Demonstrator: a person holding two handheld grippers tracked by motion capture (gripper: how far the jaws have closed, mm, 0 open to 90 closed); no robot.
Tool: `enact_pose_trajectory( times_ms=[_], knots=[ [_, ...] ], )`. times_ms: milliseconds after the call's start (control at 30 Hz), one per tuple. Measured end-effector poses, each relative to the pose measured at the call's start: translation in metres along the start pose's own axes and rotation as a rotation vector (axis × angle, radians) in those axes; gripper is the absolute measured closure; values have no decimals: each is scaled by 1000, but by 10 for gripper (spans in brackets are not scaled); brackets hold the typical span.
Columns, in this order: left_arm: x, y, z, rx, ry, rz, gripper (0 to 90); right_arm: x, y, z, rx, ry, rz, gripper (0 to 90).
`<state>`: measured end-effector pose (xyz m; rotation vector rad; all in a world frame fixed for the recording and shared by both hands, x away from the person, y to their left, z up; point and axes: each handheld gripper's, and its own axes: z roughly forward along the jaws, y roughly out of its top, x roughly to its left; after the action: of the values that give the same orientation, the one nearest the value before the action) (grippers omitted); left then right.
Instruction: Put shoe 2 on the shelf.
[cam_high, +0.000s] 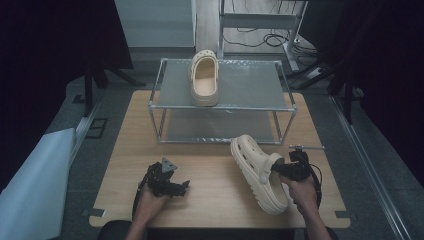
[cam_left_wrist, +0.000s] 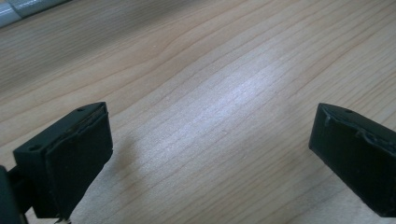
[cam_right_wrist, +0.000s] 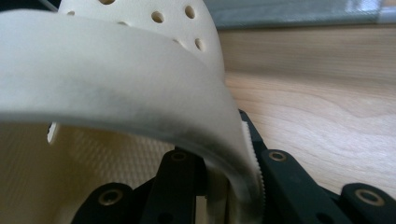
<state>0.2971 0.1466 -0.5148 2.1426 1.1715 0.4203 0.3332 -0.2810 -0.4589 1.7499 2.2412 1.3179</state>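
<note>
Overhead, a light wooden table (cam_high: 210, 172) fills the middle of the scene, with a two-tier metal rack (cam_high: 222, 102) standing at its far end. At the left, near the front edge, the person's left hand holds the left gripper (cam_high: 176, 188) low over bare wood. Its own camera looks down between its jaws, which stand wide apart with nothing between them, only wood grain below.

Further back, near the centre, a cream clog (cam_high: 204, 77) sits on the rack's top shelf, toe pointing away from the person.

To the right, a second cream clog (cam_high: 256, 172) lies on the table in front of the rack, tipped so its ridged sole faces left and its toe points toward the rack. The right gripper (cam_high: 280, 169) has hold of it on its right side: seen from that gripper's camera, the jaws are closed down on the thin rim of the clog's opening, with the heel strap arching across above them.

Likely the clog is meant to join its mate on the shelf. The hold is on a narrow, soft edge well off the shoe's middle, so the shoe could swing, twist or slip free when lifted. Its toe could also catch the shelf's front rail or nudge the clog already there.
</note>
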Motion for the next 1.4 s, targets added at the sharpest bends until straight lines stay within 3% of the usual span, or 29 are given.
enact_pose_trajectory(
  times_ms=[233,733,1067,1400],
  knots=[
    [-2,1,1,-4,-7,6,0,9,10,-15,-42,106,45,807],
    [-2,1,1,-8,-13,8,0,17,30,-34,-91,230,123,807],
    [-1,1,0,-14,-12,9,0,25,45,-40,-103,277,158,807],
    [-4,1,2,-9,-26,15,0,38,71,-49,-122,312,174,807]
  ],
)
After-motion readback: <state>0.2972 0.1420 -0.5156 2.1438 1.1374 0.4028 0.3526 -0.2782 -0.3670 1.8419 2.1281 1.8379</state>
